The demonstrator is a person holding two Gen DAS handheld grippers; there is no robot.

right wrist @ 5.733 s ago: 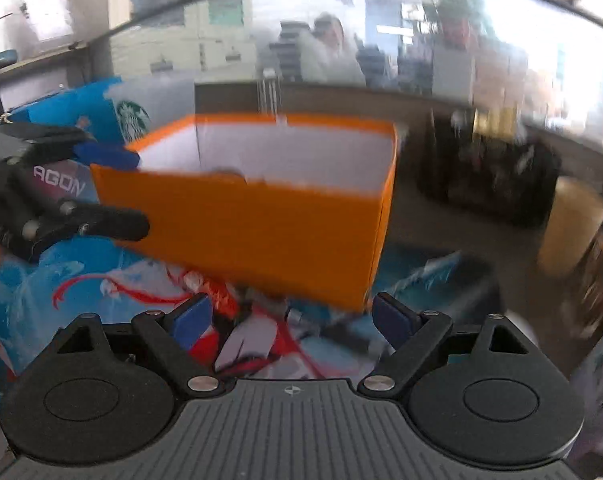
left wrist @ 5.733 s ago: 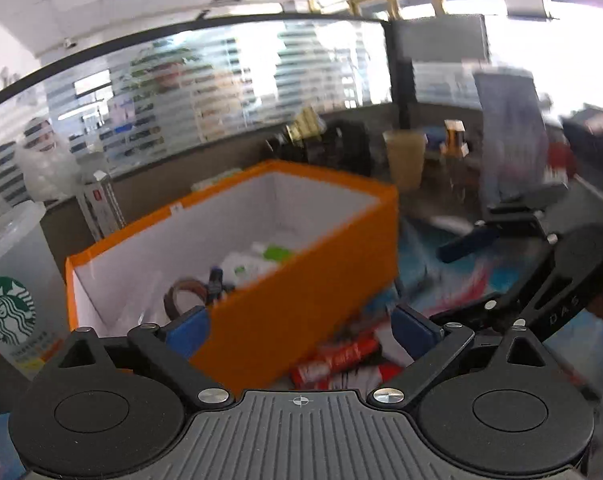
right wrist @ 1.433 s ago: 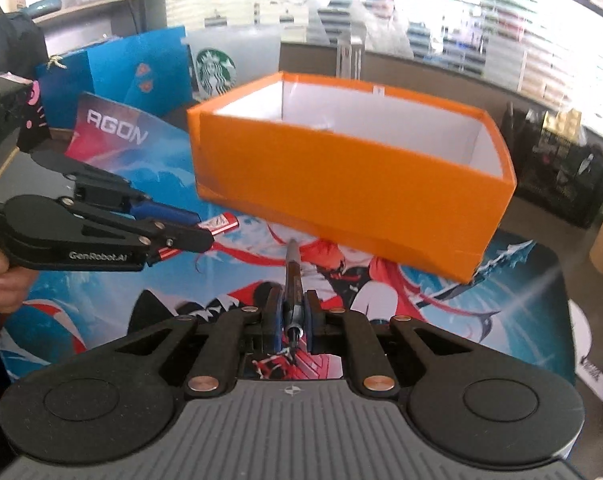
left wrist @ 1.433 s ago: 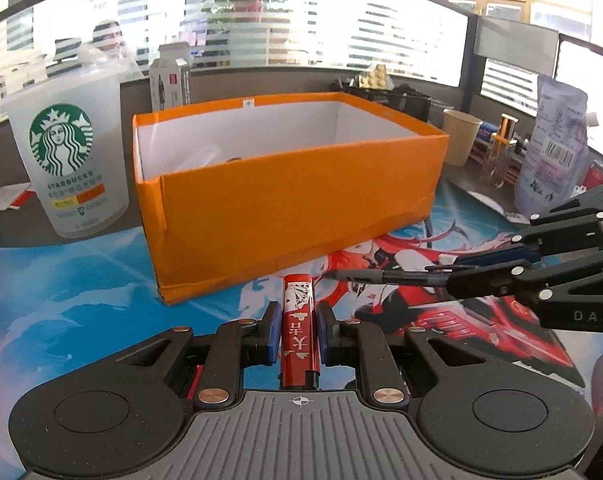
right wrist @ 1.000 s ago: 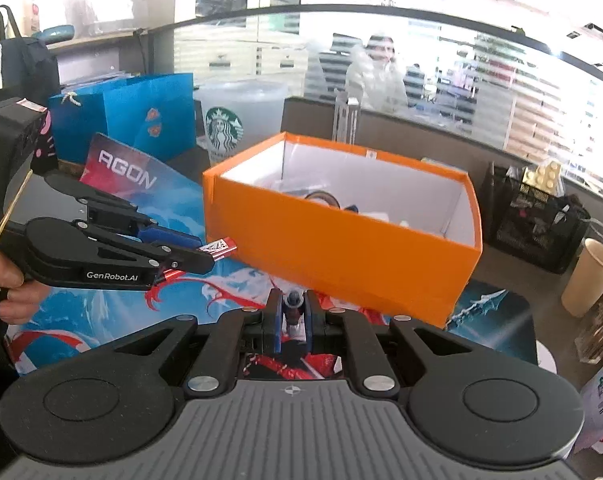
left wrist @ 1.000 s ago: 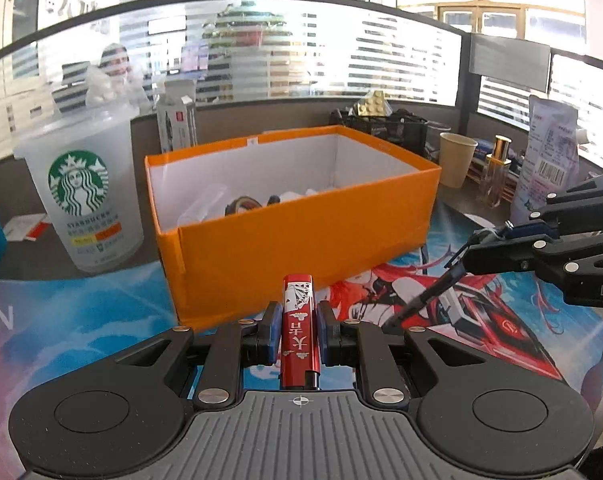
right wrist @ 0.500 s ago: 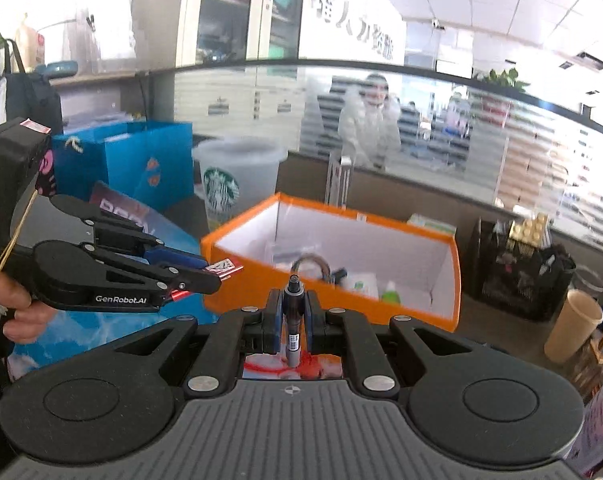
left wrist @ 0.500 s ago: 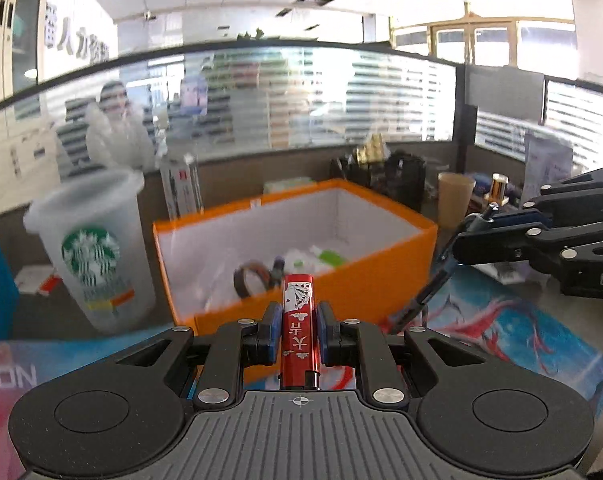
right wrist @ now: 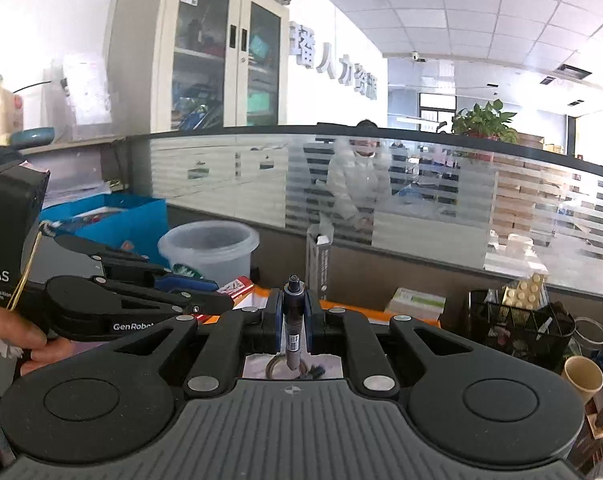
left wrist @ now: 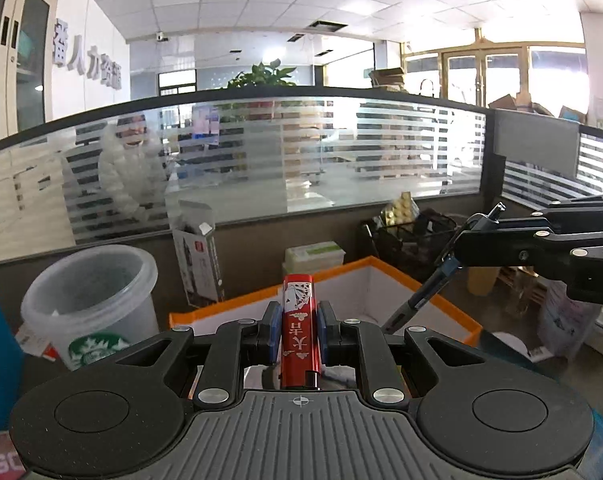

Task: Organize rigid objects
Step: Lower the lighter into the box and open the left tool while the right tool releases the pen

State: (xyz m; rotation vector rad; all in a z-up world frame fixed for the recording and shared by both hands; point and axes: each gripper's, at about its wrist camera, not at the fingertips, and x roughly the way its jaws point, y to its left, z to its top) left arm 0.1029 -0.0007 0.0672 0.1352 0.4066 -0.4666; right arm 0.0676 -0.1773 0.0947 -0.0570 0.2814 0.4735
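I see my left gripper (left wrist: 298, 330) clamped on a red lighter (left wrist: 299, 328), which stands upright between the blue pads (left wrist: 275, 332) (white characters and playing cards are printed on it). My right gripper (right wrist: 292, 320) is clamped on a dark pen (right wrist: 292, 320), its end pointing up and forward. In the left wrist view this pen (left wrist: 429, 294) hangs slanted above the orange box (left wrist: 437, 300), tip toward the white inside. Both grippers are above the near side of the box. Left of the box stands a plastic cup (left wrist: 89, 304) with a green logo. A hand (right wrist: 9, 340) holds the left gripper's handle.
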